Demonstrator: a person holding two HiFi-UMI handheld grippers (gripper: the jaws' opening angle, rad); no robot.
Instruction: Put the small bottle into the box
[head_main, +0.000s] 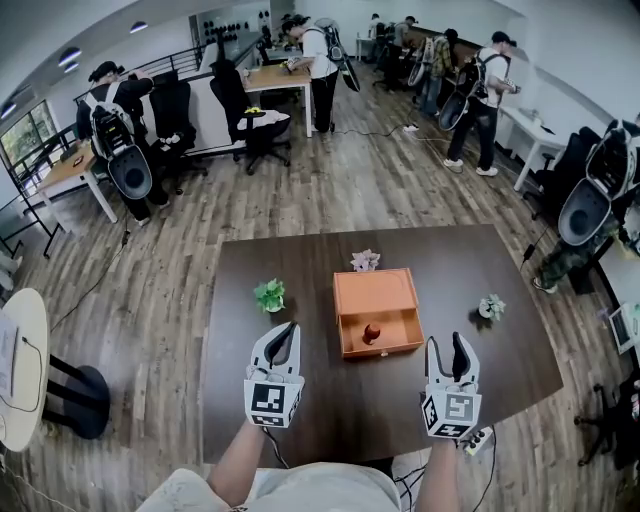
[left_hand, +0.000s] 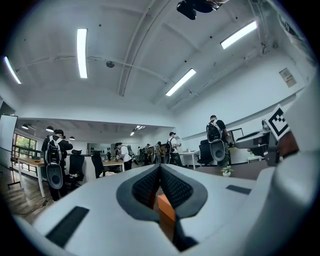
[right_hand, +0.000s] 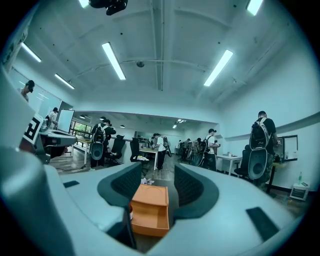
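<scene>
Head view: small bottle (head_main: 371, 332) sits inside orange box (head_main: 376, 292), near its front wall. Left gripper (head_main: 284, 338) left of box, jaws together, empty. Right gripper (head_main: 446, 348) right of box, jaws apart, empty. Both about equally near.

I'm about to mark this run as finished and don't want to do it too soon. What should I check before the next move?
1. The small bottle is inside the box: ok, a small red item lies in its front half.
2. The bottle stands upright: cannot tell, it is too small to read.
3. The box is open: ok, its lid is folded back.
4. The left hand-held gripper is free: ok, jaws together, holding nothing.
5. The right hand-held gripper is free: ok, jaws apart, nothing between them.
</scene>
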